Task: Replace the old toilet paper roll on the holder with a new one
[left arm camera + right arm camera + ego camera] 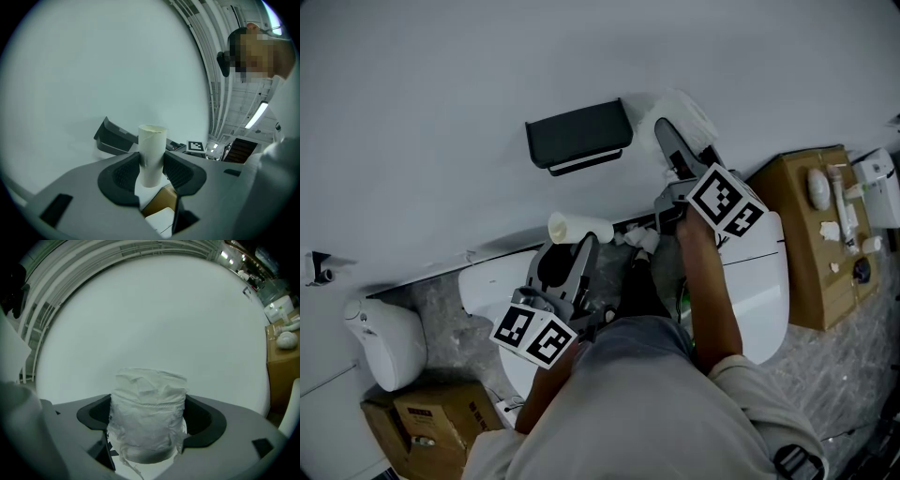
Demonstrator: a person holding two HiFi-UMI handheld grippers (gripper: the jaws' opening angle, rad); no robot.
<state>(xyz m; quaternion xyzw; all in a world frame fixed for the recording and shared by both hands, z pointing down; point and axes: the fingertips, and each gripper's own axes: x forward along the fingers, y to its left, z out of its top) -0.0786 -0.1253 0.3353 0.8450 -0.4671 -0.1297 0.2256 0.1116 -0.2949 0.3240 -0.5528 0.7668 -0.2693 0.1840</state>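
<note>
The black wall holder [578, 136] is mounted on the pale wall and carries no roll; it also shows in the left gripper view as the holder [114, 138]. My left gripper [574, 246] is shut on an empty cardboard tube [578, 228], low and left of the holder. That tube [151, 154] stands upright between the dark pads of the left gripper [151, 168]. My right gripper [677, 155] is shut on a new white paper roll [682, 114], just right of the holder. The crinkled roll [149, 404] fills the jaws of the right gripper [148, 425].
A white toilet [766, 281] lies below the holder, under the person's arms. A cardboard box [809, 244] with small items stands at the right. At the left are a white bin [386, 342] and another cardboard box [431, 422].
</note>
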